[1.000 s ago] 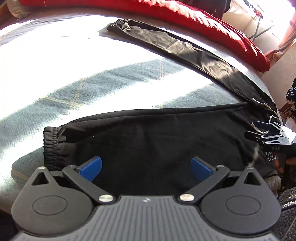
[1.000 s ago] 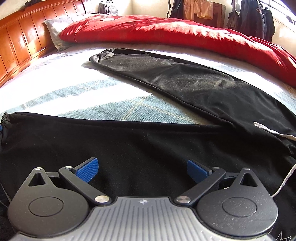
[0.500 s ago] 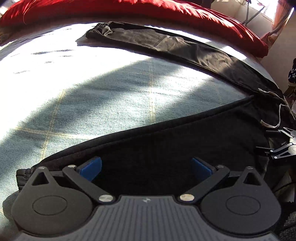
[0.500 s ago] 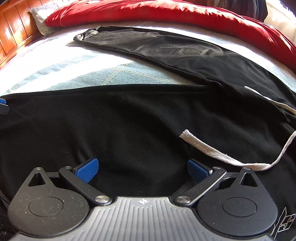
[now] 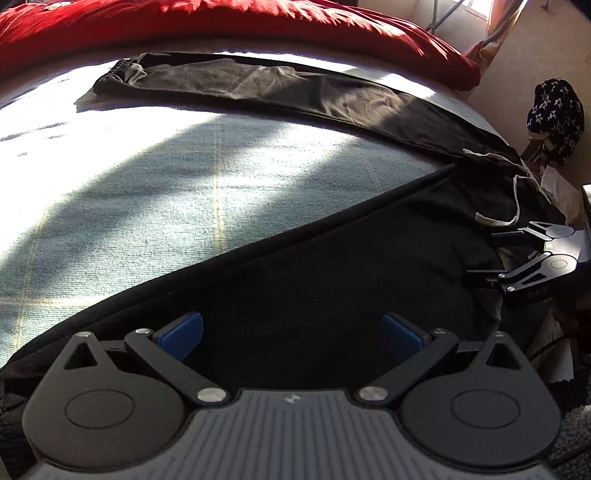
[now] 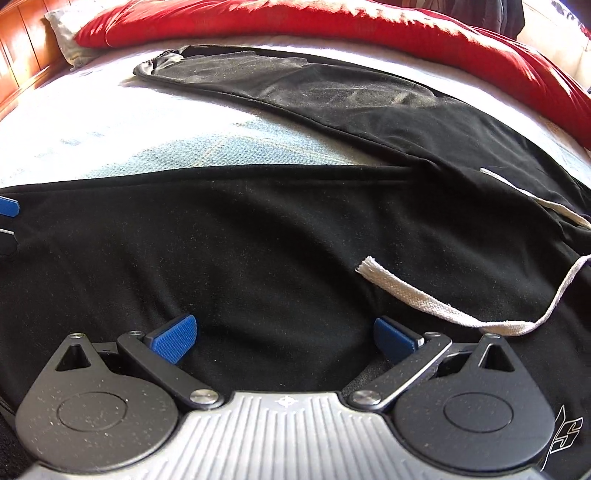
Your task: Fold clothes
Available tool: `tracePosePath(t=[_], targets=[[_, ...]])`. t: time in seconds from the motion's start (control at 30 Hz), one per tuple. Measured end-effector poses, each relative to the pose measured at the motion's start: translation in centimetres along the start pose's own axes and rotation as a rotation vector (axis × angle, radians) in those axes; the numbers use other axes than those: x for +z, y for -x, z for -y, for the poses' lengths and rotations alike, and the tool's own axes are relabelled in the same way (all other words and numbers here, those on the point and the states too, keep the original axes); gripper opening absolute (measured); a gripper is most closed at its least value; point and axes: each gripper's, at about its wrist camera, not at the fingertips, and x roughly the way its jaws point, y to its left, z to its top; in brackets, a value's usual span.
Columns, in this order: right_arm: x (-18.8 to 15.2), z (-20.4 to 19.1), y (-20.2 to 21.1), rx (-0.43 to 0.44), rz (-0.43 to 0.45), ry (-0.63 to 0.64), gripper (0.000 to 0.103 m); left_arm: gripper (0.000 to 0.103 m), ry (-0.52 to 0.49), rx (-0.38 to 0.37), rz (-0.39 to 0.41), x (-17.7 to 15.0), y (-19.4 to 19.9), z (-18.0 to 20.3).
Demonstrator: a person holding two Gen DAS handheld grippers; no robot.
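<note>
A pair of black trousers lay spread on the bed, its pale blue checked cover lit in bands by strong sun. The legs forked apart: the near leg ran across the front edge of the bed as a broad, dark, smooth panel, while the far leg stretched away toward the red duvet, looking greyer and dusty in the light and ending in a gathered cuff. A bare wedge of bed cover showed between the two legs. Where the legs met, at the waist, a white flat-woven drawstring lay loose on the black cloth, one frayed end free and the cord curling back toward the waistband.

The left claw sat low over the near leg, its blue pads wide apart and gripping nothing. The right claw hovered over the same leg nearer the waist, also spread wide and empty, the drawstring lying just beyond its right pad.
</note>
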Motion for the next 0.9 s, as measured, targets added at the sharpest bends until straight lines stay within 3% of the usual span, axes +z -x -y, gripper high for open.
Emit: tracePosePath(t=[0.1, 0.27, 0.4, 0.53, 0.73, 0.9], targets=[[-0.2, 0.0, 0.5, -0.01, -0.004, -0.005, 0.103, 0.102, -0.014, 0.009, -0.005, -0.1, -0.3, 0.3], [-0.1, 0.7, 1.7, -0.053, 0.011, -0.037, 0.103, 0.102, -0.02, -0.054, 0.04, 0.7, 0.4, 0.6], [0.1, 1.7, 2.6, -0.048, 0.037, -0.08, 0.103, 0.102, -0.025, -0.034, 0.008, 0.7, -0.8, 0.7], [-0.2, 2.5, 3.2, -0.074, 0.037, -0.079, 0.103, 0.102, -0.029, -0.045, 0.035, 1.3, -0.8, 1.1], [-0.9, 5.0, 4.4, -0.131, 0.051, -0.102, 0.103, 0.102, -0.068, -0.075, 0.084, 3.1, -1.2, 2.8], [-1.8, 8.2, 5.7, -0.201, 0.043, -0.108, 0.103, 0.102, -0.111, -0.093, 0.077, 4.0, -2.8, 4.8]])
